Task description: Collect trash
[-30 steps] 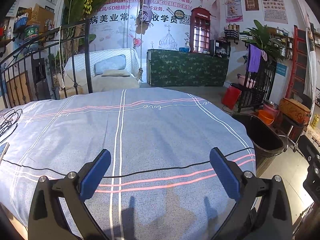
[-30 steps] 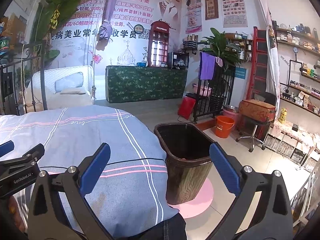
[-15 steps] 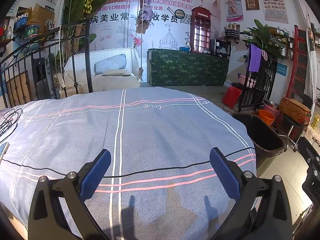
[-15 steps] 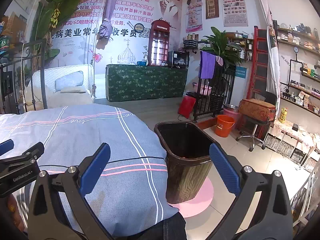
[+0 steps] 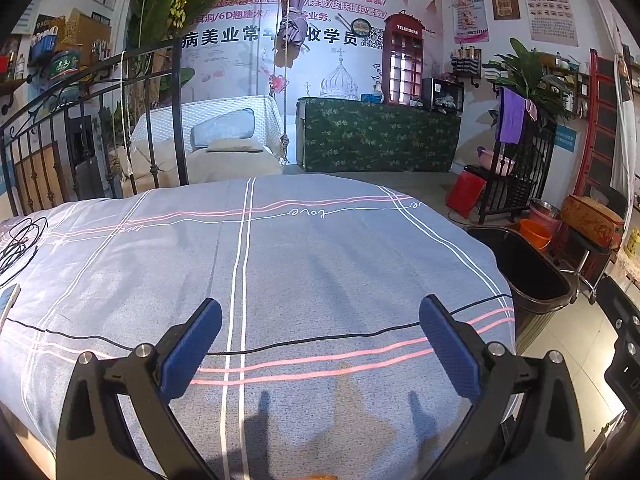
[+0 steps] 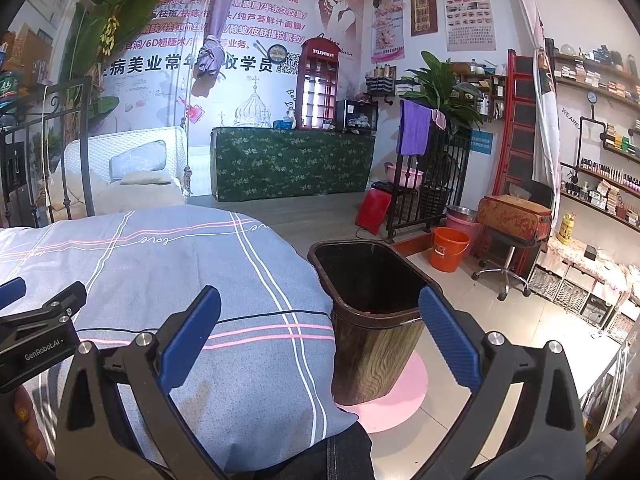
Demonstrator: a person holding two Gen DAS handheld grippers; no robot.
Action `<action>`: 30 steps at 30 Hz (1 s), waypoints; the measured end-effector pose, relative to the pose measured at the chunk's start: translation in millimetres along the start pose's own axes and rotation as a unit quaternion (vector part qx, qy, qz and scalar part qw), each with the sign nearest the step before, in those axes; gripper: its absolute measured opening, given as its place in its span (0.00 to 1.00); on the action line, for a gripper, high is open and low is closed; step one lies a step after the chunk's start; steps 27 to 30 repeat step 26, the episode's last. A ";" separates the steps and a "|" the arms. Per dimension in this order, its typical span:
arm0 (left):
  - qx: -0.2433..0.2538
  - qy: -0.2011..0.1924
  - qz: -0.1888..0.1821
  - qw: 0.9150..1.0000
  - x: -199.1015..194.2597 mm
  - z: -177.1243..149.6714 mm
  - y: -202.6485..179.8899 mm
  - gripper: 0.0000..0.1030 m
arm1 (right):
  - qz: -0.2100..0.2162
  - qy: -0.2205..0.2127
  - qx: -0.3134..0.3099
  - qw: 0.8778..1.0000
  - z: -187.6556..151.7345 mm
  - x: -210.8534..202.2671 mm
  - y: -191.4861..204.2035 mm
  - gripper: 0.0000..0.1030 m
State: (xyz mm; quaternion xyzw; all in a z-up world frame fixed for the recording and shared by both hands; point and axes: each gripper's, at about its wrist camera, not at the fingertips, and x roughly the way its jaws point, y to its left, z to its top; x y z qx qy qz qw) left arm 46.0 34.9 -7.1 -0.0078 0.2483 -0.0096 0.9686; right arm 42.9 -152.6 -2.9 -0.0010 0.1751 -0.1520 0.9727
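- My left gripper (image 5: 320, 344): jaws wide, empty, over the bed (image 5: 304, 248).
- My right gripper (image 6: 320, 336): jaws wide, empty.
- Bin (image 6: 372, 344): beside the bed.

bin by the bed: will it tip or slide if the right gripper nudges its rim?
The bin looks tall, narrowing toward its base, so a rim push probably tips it. It appears nearly empty, so likely light. On the pink mat it might slide.

Both wrist cams face fwd, sharing bed (image 5: 320, 248) & bin (image 6: 372, 280).
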 end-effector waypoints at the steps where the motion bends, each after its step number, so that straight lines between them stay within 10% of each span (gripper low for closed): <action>1: 0.000 0.001 -0.001 1.000 0.0 -0.1 0.1 0.95 | 0.000 0.000 0.000 1.000 -1.1 0.2 0.2 0.95; 30: 0.005 0.009 -0.006 1.000 -1.9 -0.4 -3.3 0.95 | 0.001 0.002 0.002 1.000 -6.4 -0.1 -2.7 0.95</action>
